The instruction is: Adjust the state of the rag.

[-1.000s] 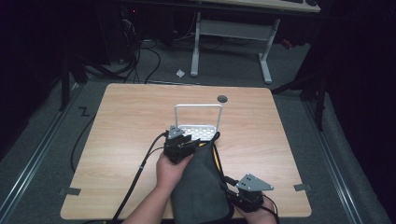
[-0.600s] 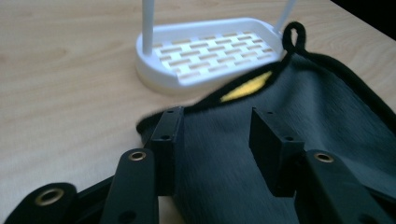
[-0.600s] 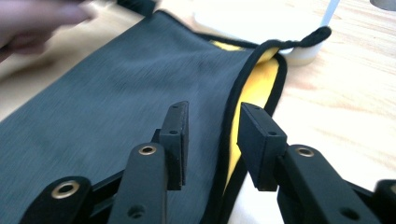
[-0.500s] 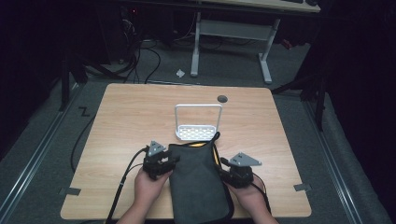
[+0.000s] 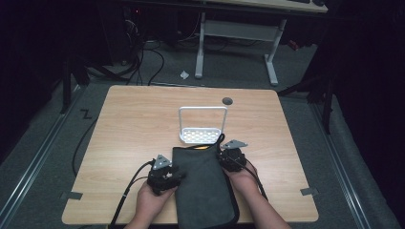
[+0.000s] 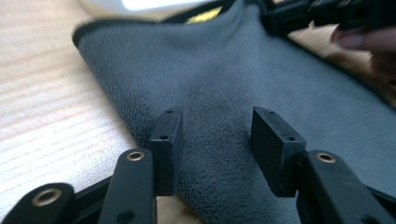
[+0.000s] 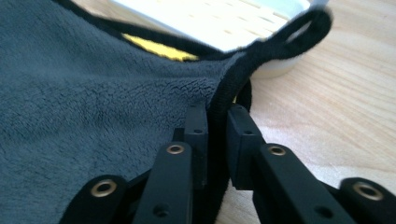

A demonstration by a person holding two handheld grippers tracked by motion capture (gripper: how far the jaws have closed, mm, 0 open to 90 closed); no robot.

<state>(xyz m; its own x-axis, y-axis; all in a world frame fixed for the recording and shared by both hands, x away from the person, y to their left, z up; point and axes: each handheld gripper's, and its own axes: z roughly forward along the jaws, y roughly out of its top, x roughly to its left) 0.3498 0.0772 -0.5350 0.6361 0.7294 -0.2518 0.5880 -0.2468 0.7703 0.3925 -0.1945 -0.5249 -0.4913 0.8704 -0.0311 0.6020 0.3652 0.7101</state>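
I am working on a dark grey cloth point(image 5: 203, 188) that is lying folded lengthwise on the wooden table point(image 5: 138, 119), reaching from the table's near edge up toward its middle. A bit of yellow point(image 5: 203, 147) is peeking out at the cloth's far end, and that end is touching the base of a small white rack point(image 5: 202, 125) that is standing upright near the middle of the table. My left gripper point(image 5: 173, 175) is sitting at the cloth's left edge, toward the near edge of the table. In the left gripper view its jaws are standing apart with the cloth's edge point(image 6: 219, 93) lying between them, the pads point(image 6: 169, 140) not pressing on the fabric, so I am counting that claw as released. My right gripper point(image 5: 225, 157) is sitting at the cloth's far right corner, just beside the rack. In the right gripper view its jaws have just been closing and are now pinching the thick black hem point(image 7: 224, 93) of the cloth between the pads point(image 7: 195, 126), so that claw is grasping the cloth; the hem is running on past the jaws into a small loop point(image 7: 303, 25) over the rack's white base point(image 7: 219, 21). Both my hands are coming in from the near edge of the table, one on each side of the cloth.
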